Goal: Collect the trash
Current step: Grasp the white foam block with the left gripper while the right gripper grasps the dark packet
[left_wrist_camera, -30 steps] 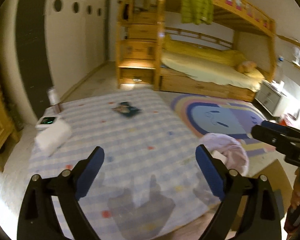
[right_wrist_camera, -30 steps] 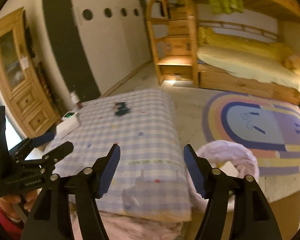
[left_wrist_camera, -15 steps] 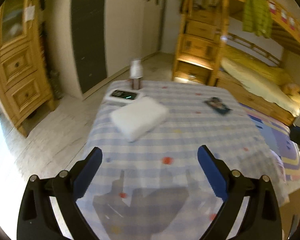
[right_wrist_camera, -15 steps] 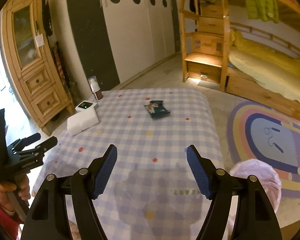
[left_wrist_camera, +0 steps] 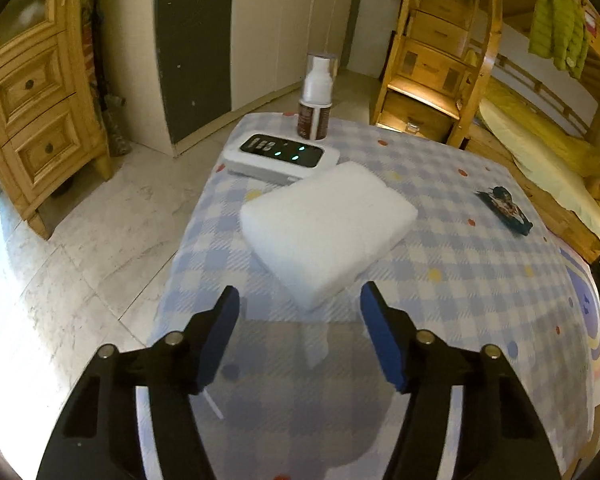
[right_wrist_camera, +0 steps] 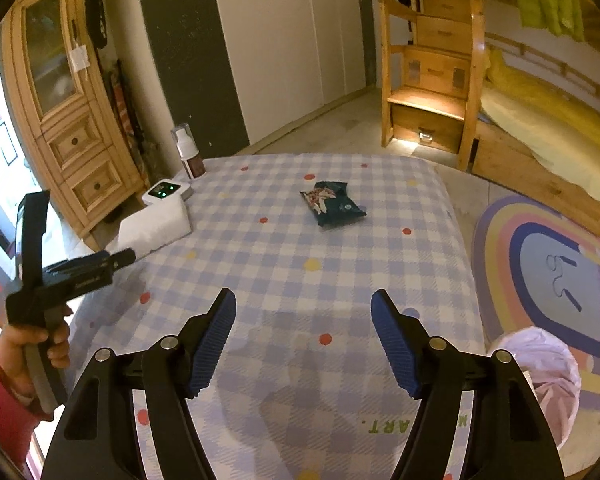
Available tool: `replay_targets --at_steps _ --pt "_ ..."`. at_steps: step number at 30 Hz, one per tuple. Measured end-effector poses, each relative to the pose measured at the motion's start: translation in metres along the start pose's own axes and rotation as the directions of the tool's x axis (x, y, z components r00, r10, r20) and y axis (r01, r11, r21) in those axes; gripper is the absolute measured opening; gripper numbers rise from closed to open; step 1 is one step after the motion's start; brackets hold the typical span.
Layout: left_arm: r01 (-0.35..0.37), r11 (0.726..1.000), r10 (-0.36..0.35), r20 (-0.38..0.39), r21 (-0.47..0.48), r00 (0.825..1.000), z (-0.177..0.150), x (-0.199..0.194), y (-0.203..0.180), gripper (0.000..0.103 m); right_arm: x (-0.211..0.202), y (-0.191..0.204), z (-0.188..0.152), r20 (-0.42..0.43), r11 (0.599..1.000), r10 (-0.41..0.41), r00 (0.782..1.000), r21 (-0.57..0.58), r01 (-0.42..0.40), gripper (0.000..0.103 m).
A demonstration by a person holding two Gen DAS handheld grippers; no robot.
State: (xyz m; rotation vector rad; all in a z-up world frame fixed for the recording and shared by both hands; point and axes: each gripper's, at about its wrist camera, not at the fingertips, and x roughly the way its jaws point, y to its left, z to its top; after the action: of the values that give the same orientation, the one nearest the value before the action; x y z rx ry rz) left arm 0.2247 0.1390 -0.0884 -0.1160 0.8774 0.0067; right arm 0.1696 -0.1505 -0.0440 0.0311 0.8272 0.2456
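A dark snack wrapper (right_wrist_camera: 332, 202) (left_wrist_camera: 504, 210) lies flat on the blue checked tablecloth (right_wrist_camera: 300, 264), far from both grippers. A white soft pack (left_wrist_camera: 328, 228) (right_wrist_camera: 156, 228) rests near the cloth's left edge. My left gripper (left_wrist_camera: 300, 302) hovers low over it, and its jaws are closing. The pack's near corner sits just ahead of the tips and the pads do not touch it. The right wrist view shows that gripper (right_wrist_camera: 120, 258) side-on in a hand with a red sleeve. My right gripper (right_wrist_camera: 304, 304) is open over bare cloth, the wrapper well ahead of it.
A white device with green lights (left_wrist_camera: 280, 154) and a spray bottle (left_wrist_camera: 316, 96) stand behind the pack. A bin lined with a pale bag (right_wrist_camera: 540, 372) sits on the floor at the table's right. A wooden cabinet (left_wrist_camera: 32, 92) is left, a bunk bed (right_wrist_camera: 540, 120) right.
The left gripper swung left and dropped toward the white pack, and its jaws narrowed. The right gripper moved forward and lower over the table, and the wrapper now looks nearer.
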Motion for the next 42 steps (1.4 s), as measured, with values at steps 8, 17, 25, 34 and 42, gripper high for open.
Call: replay_targets --at_steps 8,17,25,34,42 --pt "0.064 0.997 -0.066 0.036 0.050 0.997 -0.006 -0.017 -0.018 0.027 0.001 -0.011 -0.004 -0.006 1.000 0.000 1.000 0.016 0.000 0.065" --pt "0.090 0.995 -0.094 0.093 0.044 0.991 -0.019 -0.041 -0.048 0.027 0.042 -0.019 0.019 -0.018 1.000 0.019 1.000 -0.002 -0.019 0.054" --pt "0.099 0.994 -0.102 0.082 0.037 0.991 -0.007 -0.035 -0.055 0.028 0.097 -0.037 0.060 -0.034 0.999 0.010 0.999 0.036 -0.009 0.050" --pt "0.091 0.995 -0.093 0.079 0.036 0.993 -0.005 -0.027 -0.057 0.028 0.143 -0.037 0.071 -0.121 1.000 -0.003 0.993 -0.001 0.003 0.050" --pt "0.080 0.997 -0.080 0.056 0.015 0.995 -0.012 -0.029 -0.051 0.028 0.122 -0.027 0.061 -0.095 0.998 0.057 0.994 -0.012 -0.059 0.003"
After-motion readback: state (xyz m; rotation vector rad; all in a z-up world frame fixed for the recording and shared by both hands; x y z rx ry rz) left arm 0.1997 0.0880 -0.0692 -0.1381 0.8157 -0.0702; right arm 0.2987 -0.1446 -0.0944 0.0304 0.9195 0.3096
